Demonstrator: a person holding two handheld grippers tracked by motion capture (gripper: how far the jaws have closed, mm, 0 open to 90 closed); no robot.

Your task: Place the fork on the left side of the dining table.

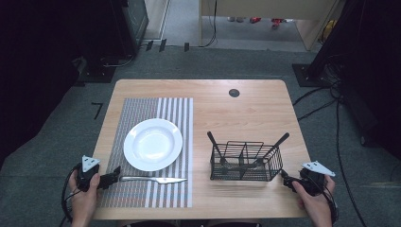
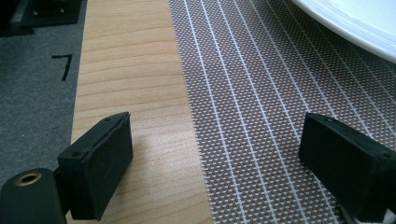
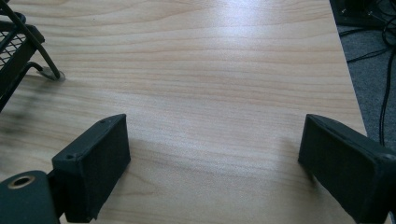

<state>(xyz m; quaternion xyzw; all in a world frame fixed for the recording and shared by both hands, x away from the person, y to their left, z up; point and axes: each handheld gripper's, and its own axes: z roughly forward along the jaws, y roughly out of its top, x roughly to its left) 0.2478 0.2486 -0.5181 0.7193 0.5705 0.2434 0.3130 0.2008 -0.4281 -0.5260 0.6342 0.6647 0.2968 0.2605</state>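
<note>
No writing can be read. The left gripper [image 1: 111,178] lies level at the table's [image 1: 246,109] seven o'clock, jaws wide and empty, just beside the one knife [image 1: 153,179]. The right gripper [image 1: 286,181], at five o'clock, gapes empty near one wire caddy [image 1: 245,161] holding two black-handled utensils. One white plate [image 1: 152,144] sits on one striped placemat [image 1: 142,106].

My left gripper [image 1: 109,178] low at near left, jaws spread wide, nothing between. My right gripper [image 1: 286,179] near right, jaws likewise apart, empty.
</note>
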